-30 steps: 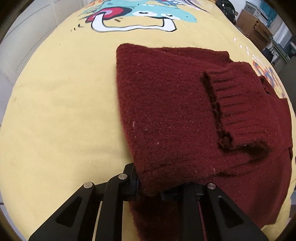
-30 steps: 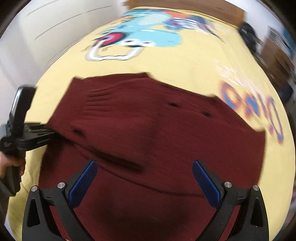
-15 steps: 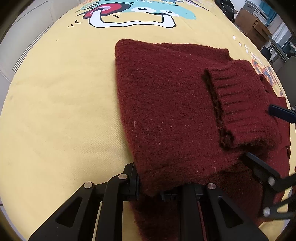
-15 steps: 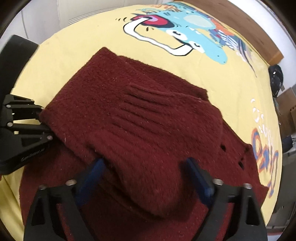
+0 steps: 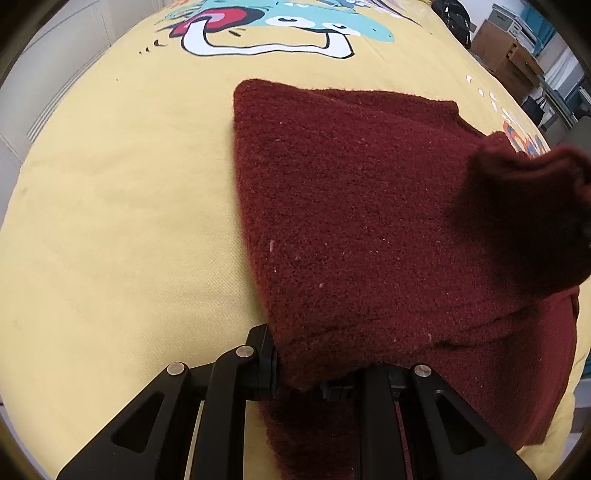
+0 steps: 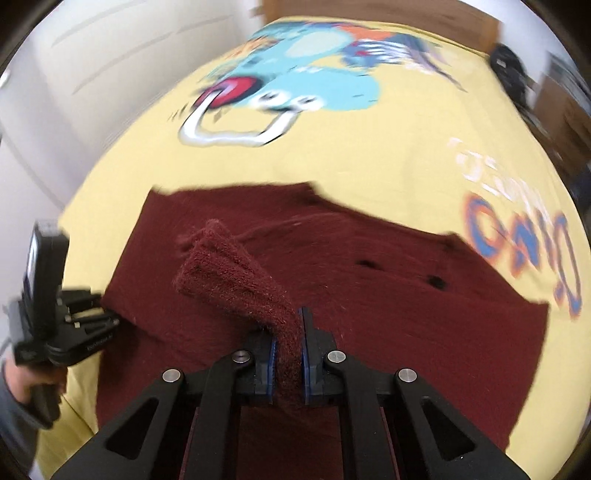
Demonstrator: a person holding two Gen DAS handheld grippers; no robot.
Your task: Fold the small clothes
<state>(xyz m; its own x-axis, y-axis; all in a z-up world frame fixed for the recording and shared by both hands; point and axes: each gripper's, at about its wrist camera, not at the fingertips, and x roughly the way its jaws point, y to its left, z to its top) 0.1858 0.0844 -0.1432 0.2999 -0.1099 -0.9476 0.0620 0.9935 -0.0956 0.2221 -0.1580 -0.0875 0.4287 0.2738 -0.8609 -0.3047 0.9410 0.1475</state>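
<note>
sweater (image 5: 354, 221) lies on bedspread (image 5: 122, 221), cartoon print (image 5: 273, 33) behind it

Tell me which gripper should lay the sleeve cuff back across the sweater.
Right. The right gripper is shut on the sleeve cuff, lifted above the maroon sweater. The left gripper is pinning the sweater's folded edge.

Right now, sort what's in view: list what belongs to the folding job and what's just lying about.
Job:
maroon sweater
its sleeve cuff
right gripper, shut on the cuff
left gripper, shut on the sweater's edge

Lying about:
yellow cartoon bedspread
black bag
cardboard boxes
</note>
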